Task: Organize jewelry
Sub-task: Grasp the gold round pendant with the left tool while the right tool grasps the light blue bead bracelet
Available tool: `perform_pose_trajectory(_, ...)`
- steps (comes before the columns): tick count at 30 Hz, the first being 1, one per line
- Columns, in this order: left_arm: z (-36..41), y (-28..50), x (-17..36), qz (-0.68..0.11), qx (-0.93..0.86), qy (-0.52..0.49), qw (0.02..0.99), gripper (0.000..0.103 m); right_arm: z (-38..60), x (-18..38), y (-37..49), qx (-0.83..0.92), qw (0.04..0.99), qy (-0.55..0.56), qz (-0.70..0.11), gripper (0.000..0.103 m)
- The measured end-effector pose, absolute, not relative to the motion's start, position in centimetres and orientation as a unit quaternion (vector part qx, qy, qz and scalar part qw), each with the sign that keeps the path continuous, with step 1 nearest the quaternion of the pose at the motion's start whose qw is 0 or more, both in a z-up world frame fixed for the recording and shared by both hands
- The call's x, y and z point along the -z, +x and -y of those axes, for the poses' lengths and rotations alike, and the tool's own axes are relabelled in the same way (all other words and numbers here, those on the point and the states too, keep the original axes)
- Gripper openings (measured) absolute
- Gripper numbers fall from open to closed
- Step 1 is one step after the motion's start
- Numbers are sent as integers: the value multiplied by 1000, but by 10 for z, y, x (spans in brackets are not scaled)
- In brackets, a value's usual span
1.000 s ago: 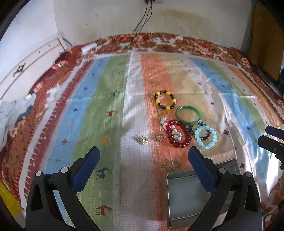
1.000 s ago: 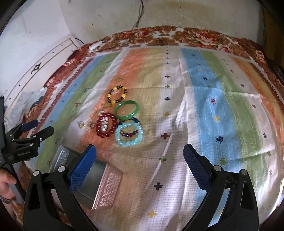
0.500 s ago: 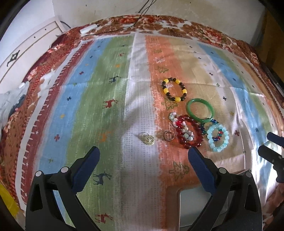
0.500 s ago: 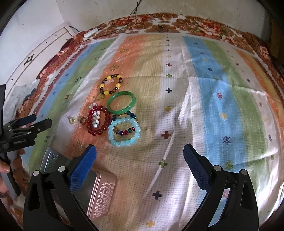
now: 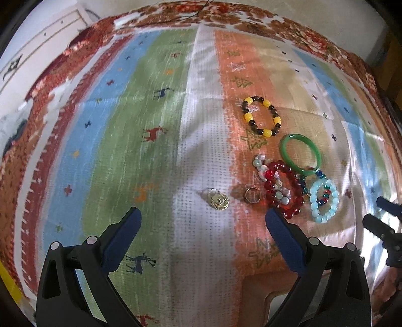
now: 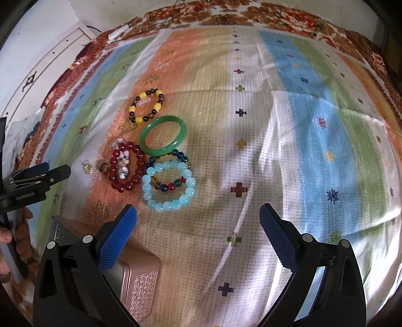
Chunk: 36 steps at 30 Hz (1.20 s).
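left wrist view first: the left gripper has its two blue textured pads spread wide with nothing between them, hanging over the white stripe of a striped woven cloth with little deer and cross motifs. just past the pads sit two small metal bits, a gold ring cluster and a darker plain ring, close together but apart. beside those is a pile: a red glassy bead bracelet with a pale mixed-stone bracelet lying partly inside it, then a smooth green bangle touching the red one's far edge. a milky light-blue bead bracelet sits with a multicolour bead strand looping through it. furthest out, on its own, is a yellow and brown bead bracelet. so six bracelets and two ring pieces by my count. a rose-coloured metal tin with an embossed patterned side sits at the near edge, mostly hidden behind the fingers in both views, nothing in it that i can see. right wrist view: the right gripper is also gaping wide and holding nothing, over bare beige and white cloth just near of the light-blue bracelet. loads of free cloth to the right of the pile, all the blue and green stripes out to the floral border. a person's hand shows at the left rim on the other gripper's handle.
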<state>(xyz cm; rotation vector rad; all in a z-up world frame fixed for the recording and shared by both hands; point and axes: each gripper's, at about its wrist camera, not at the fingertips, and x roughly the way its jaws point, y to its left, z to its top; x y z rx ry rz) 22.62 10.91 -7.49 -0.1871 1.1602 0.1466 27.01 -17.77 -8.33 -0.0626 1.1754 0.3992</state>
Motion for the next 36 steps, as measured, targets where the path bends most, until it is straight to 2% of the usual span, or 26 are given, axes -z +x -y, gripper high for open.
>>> perform_pose_trajectory(2,-113,227,77,-550,-70,-102,826,96,176,86,274,-186,810,-28,-556,93)
perform_pose_trajectory(3,-114,227,78,-552,-69,-105,824,92,175,88,275,-185,807,-29,-560,91)
perform_pose_trajectory(11,-113,241,92,-573,-56,-115,809,78,164,100,284,-186,797,-38,-574,86)
perform_pose_trajectory(17,-109,251,106,-593,-46,-110,797,58,160,110,293,-183,787,-37,-588,80)
perform_pose_trajectory(18,-109,252,108,-596,-46,-111,794,55,158,112,294,-182,786,-39,-590,77)
perform_pose_trajectory(19,-109,253,110,-598,-46,-114,792,54,156,115,296,-177,783,-45,-595,71)
perform_pose_trajectory(21,-110,256,111,-598,-45,-117,792,54,155,119,299,-175,778,-48,-601,65)
perform_pose_trajectory(24,-111,260,112,-599,-42,-123,791,54,153,126,303,-175,772,-47,-609,65)
perform_pose_trajectory(28,-106,260,115,-603,-39,-113,788,46,152,131,307,-172,770,-49,-612,65)
perform_pose_trajectory(32,-106,261,118,-606,-35,-110,787,45,150,132,309,-170,771,-54,-612,65)
perform_pose_trajectory(36,-104,262,120,-608,-38,-100,787,40,142,135,312,-165,772,-66,-611,65)
